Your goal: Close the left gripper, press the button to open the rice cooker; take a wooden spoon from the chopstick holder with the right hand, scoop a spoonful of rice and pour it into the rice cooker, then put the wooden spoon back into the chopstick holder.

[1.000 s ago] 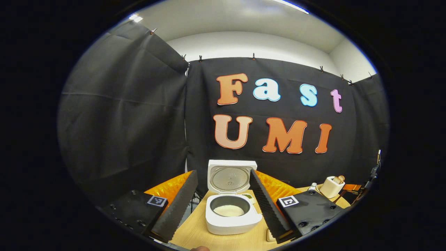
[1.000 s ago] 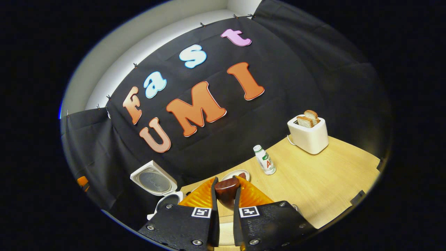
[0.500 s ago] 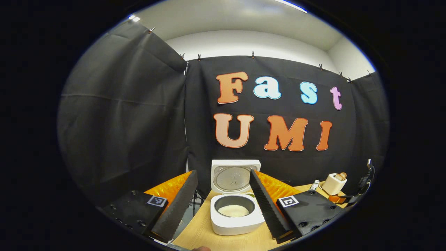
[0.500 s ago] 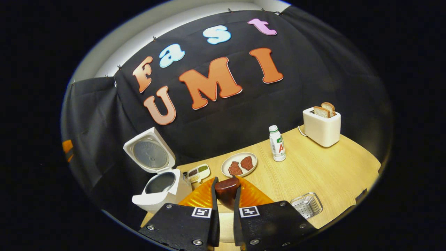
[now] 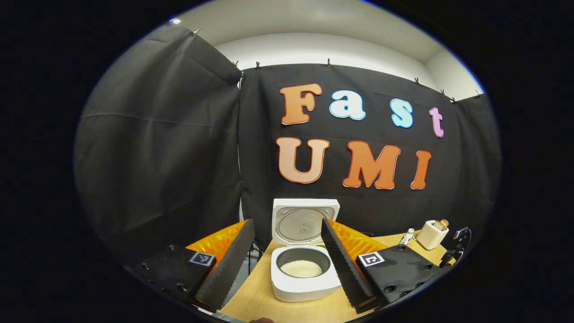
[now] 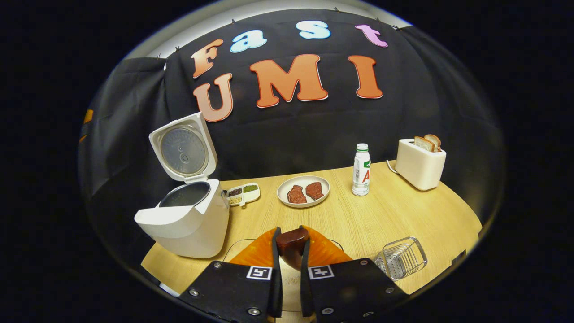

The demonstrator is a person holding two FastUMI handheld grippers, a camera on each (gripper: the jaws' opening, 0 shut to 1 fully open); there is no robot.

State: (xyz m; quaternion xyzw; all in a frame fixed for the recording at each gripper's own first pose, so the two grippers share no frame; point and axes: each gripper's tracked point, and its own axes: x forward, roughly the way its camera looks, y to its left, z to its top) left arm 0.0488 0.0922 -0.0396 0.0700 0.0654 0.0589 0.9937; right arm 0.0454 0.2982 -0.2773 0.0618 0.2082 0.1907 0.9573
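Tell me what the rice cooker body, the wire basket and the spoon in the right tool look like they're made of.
Rice cooker: likely white plastic, smooth with a soft sheen; the lid's inner plate looks metallic grey.
Wire basket: thin silvery rods, apparently bare or plated metal, see-through.
Wooden spoon: dark reddish brown with a slight gloss, probably varnished wood; only its end shows between the right tool's fingers.

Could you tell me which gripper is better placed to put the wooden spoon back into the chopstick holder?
The right. The right gripper is shut on the wooden spoon, with the wire chopstick holder just beside it. The left gripper is open and empty, facing the rice cooker.
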